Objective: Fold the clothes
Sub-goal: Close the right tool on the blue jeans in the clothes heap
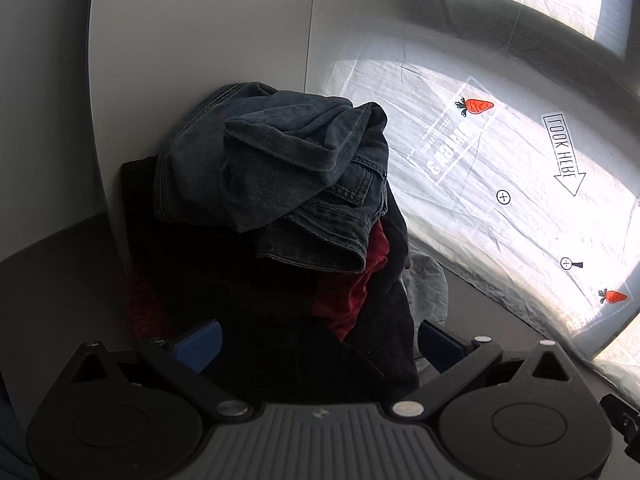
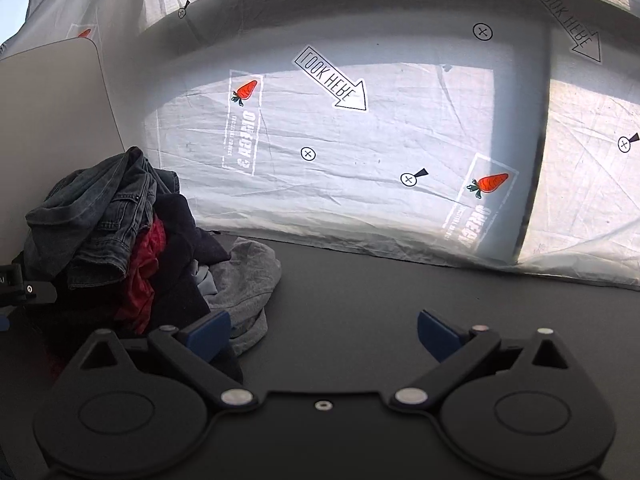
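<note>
A heap of clothes (image 1: 280, 216) sits in the far left corner of the dark, matte desk (image 2: 400, 300), pushed up against a smooth pale panel (image 1: 200, 40) with a rounded corner. On top lies a dark denim garment (image 1: 280, 168) — heavy, faded blue-grey, crumpled into thick folds, with stitched seams and a hem hanging down the front. Under it a bright red fabric (image 1: 360, 280) shows through in a narrow, wrinkled strip, wedged between soft black pieces (image 1: 240, 320) that make up the bulk of the pile. At the foot of the heap, on its right side, a light grey knit garment (image 2: 248, 280) spills flat onto the desk, soft and slightly heathered.

Behind the desk hangs a thin, creased white sheet (image 2: 400, 140), lit from behind, printed with orange carrots, arrows and small crossed circles.

The left gripper (image 1: 318, 340) is held low and level, pointing straight at the pile; its blue-padded fingers (image 1: 200, 344) stand wide apart, straddling the black cloth at the heap's near edge without pinching it. The right gripper (image 2: 324, 332) hovers over bare desk just to the right of the heap, likewise level and spread wide — its left finger (image 2: 208, 332) sits close to the grey knit, its right finger over empty surface. It holds nothing.
</note>
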Available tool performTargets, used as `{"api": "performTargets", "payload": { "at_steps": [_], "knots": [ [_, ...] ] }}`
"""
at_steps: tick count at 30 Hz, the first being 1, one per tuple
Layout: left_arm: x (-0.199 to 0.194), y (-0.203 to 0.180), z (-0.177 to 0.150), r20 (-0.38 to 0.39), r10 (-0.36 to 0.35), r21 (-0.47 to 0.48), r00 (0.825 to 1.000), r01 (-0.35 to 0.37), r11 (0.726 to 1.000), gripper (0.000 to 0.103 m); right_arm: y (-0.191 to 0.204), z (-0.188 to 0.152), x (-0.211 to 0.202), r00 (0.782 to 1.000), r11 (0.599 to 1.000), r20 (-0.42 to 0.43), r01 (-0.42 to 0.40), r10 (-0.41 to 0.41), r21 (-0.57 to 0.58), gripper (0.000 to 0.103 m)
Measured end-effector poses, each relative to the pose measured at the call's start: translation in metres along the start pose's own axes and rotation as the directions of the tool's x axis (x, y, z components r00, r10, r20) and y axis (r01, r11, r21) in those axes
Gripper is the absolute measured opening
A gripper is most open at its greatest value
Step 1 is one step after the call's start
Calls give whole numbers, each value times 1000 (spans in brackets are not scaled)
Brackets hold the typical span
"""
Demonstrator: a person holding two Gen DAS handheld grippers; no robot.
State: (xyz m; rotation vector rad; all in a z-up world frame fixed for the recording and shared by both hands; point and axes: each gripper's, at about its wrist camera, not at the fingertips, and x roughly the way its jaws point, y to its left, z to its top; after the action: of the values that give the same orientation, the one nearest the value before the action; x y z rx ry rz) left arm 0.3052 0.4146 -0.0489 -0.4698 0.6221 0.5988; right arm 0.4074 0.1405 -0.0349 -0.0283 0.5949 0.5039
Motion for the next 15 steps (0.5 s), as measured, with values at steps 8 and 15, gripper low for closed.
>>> {"api": "performTargets", "payload": {
  "at_steps": [8,15],
  "knots": [
    [92,43,22,-65,93,-225,994,-105,969,103,74,56,102,938,939,-37,-344,343,-14,67],
    [137,70,29,-121,160,-304,980,-190,933,103,112,65,166,858,862,-85,-504,506,53,34]
  ]
}}
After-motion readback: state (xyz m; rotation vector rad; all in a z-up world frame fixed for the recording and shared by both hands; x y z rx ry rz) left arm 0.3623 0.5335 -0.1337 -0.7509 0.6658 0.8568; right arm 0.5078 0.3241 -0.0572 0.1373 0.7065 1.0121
